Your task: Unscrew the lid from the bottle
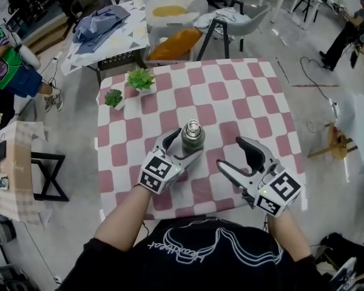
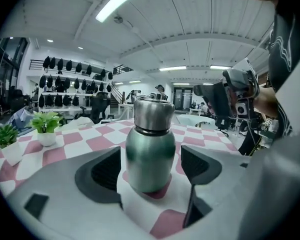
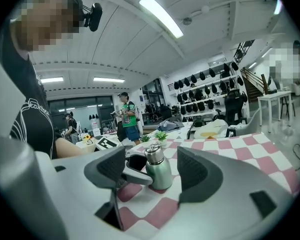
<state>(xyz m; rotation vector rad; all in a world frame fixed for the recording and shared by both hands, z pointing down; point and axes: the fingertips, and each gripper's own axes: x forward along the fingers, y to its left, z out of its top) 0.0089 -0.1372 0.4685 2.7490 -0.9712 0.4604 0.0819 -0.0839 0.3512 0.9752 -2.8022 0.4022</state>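
Observation:
A green metal bottle [image 1: 193, 139] with a steel lid [image 1: 193, 127] stands upright on the pink-and-white checkered table [image 1: 230, 90]. My left gripper [image 1: 181, 150] is open, with one finger on each side of the bottle's body. In the left gripper view the bottle [image 2: 150, 154] sits between the pads [image 2: 106, 170] with a small gap on both sides, and the lid [image 2: 154, 113] rises above them. My right gripper [image 1: 238, 160] is open and empty, a little to the right of the bottle. The right gripper view shows the bottle [image 3: 158, 173] ahead of its jaws.
Two small potted plants [image 1: 141, 79] [image 1: 114, 97] stand at the table's far left corner. Chairs and a cloth-covered table [image 1: 106, 32] lie beyond the far edge. A side table [image 1: 15, 162] stands to the left, with a person [image 1: 9, 71] near it.

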